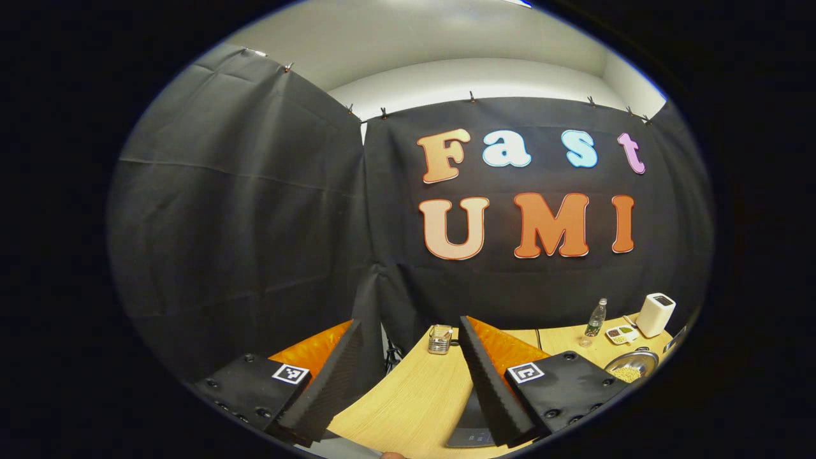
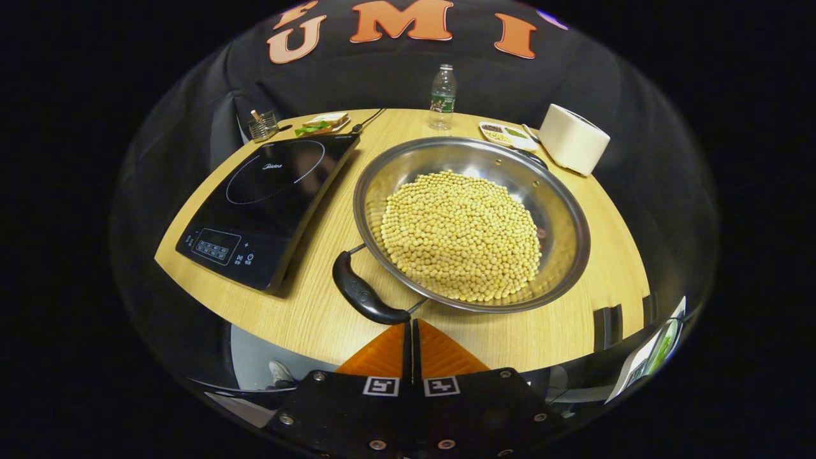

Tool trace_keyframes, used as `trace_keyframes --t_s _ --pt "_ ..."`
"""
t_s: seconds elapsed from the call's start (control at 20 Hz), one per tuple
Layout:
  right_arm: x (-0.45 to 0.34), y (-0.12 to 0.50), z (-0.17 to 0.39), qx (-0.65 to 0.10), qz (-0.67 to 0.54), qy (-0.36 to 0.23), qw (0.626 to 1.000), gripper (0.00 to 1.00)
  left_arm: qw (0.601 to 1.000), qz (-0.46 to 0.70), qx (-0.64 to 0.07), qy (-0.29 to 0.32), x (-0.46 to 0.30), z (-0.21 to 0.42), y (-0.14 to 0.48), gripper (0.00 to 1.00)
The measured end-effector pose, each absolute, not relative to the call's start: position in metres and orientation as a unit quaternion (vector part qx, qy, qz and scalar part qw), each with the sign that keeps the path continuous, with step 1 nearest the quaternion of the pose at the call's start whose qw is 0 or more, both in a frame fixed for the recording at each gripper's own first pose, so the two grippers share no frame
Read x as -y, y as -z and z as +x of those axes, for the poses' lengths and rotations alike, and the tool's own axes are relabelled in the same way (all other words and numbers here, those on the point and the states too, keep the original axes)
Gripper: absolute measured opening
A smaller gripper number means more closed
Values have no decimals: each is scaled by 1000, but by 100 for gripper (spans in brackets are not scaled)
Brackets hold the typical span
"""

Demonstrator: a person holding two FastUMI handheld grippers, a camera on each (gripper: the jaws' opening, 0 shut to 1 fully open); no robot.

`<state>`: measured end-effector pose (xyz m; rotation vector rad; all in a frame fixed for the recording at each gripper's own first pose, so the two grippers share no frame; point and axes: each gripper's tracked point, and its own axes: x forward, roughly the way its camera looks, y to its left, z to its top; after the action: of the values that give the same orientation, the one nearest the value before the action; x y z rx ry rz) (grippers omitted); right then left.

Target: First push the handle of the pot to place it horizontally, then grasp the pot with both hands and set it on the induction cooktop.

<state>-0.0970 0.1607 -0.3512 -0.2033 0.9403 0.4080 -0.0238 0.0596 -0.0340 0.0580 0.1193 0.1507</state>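
Observation:
A wide steel pot [image 2: 561, 210] full of yellow beans sits on the wooden table [image 2: 306, 306], right of the black induction cooktop [image 2: 268, 191]. Its near black handle [image 2: 363, 294] points toward the table's front edge, and a second handle shows at the far rim. My right gripper [image 2: 412, 328] is shut with nothing between its fingers, its tips just in front of the near handle. In the left gripper view, my left gripper [image 1: 408, 331] stands open, raised above the table's left part; the pot's rim [image 1: 631, 363] shows far right, and a cooktop corner [image 1: 472, 430] lies between its fingers.
Along the back edge stand a small glass holder [image 2: 262, 125], a sandwich plate [image 2: 324, 122], a water bottle [image 2: 442, 88], a divided snack dish [image 2: 507, 135] and a white appliance [image 2: 572, 139]. Black cloth walls close the booth.

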Motion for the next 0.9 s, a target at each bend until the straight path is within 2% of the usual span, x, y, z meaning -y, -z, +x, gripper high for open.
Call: trace_keyframes --t_s 0.2,0.25,0.35,0.9 --pt "-177 351 -94 -451 -95 -212 862 0 994 16 -67 -88 -73 -28 40 98" --pt "-182 351 -94 -452 -91 -216 861 4 993 16 -68 -91 -76 -30 41 98" --pt "-190 351 -92 -455 -83 -223 858 0 992 21 -69 -99 -82 -32 40 98" --pt "-219 349 -83 -453 -89 -249 851 0 990 33 -69 -121 -99 -39 37 97"
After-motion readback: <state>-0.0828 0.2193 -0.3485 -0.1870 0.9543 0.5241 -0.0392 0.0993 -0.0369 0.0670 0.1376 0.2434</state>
